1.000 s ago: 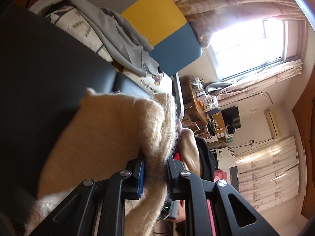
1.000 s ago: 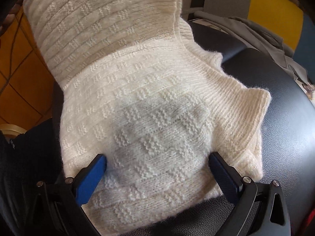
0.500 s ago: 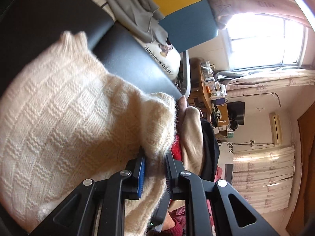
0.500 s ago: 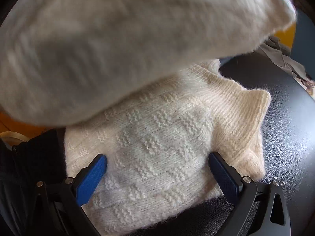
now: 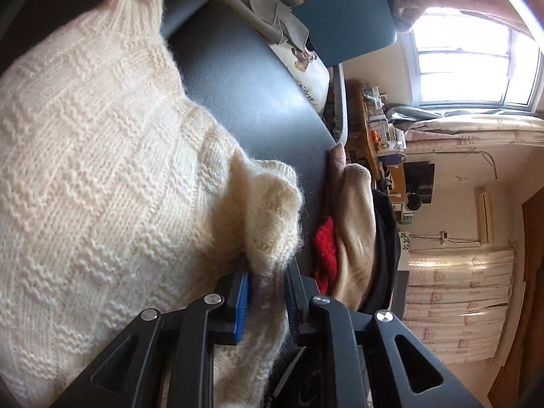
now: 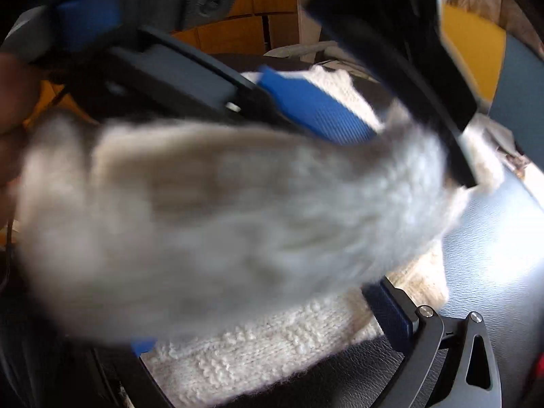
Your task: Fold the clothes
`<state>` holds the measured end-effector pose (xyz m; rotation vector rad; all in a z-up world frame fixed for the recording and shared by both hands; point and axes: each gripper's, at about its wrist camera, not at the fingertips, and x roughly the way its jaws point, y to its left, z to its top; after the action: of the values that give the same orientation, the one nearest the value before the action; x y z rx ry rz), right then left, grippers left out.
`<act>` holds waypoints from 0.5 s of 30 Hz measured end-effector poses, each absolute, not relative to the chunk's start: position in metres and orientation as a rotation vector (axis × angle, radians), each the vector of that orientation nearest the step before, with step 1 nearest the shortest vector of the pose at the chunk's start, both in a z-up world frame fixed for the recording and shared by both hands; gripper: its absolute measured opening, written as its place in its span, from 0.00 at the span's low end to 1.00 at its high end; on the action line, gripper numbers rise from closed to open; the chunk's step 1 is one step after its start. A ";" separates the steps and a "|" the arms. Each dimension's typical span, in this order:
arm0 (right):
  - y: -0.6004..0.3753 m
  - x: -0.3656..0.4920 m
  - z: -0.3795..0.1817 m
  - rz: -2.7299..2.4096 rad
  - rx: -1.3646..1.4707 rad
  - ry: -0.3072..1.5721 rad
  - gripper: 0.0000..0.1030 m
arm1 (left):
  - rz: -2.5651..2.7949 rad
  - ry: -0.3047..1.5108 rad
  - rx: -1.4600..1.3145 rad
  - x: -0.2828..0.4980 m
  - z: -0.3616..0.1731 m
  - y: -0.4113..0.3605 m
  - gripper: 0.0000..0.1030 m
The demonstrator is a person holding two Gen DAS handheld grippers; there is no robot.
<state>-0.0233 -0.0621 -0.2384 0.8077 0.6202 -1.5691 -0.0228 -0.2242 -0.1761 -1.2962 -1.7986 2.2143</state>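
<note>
Daylight from a window (image 5: 472, 54) with drawn-back curtains washes a cluttered room, where a cream knitted sweater (image 5: 102, 176) lies spread on a dark leather surface (image 5: 244, 78). Beyond the sweater's ribbed collar, grey garments (image 5: 258, 3) are heaped against a yellow-and-blue cushion (image 5: 343, 23). Just beside the sweater's near corner, a stack of folded clothes (image 5: 353, 231) in red, beige and black sits at the surface's edge.

At the sweater's near corner, the left tool (image 5: 267, 301) has a bunched fold of the knit between its blue-padded fingers (image 5: 242, 302); its jaws are opening, though the wool still fills the gap and touches both pads.

Seen from the right wrist, that same left tool (image 6: 401, 125) crosses above the sweater (image 6: 272, 350), and a blurred fold of the knit hangs from it over the flat part below. The right tool (image 6: 268, 333) stands released, its two blue pads (image 6: 391, 312) wide apart on either side of the sweater's lower part, clamping nothing. Behind the sweater, orange-brown wooden panels (image 6: 244, 30) close the view.
</note>
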 end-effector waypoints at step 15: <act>0.062 -0.001 -0.196 -1.644 0.910 0.589 1.00 | 2.491 -1.248 -1.116 0.034 -0.044 -0.272 0.24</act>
<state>-0.0011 0.0622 -0.1963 0.9096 0.5889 -1.6438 0.0339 -0.2715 -0.0437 -1.1159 -1.2481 2.4910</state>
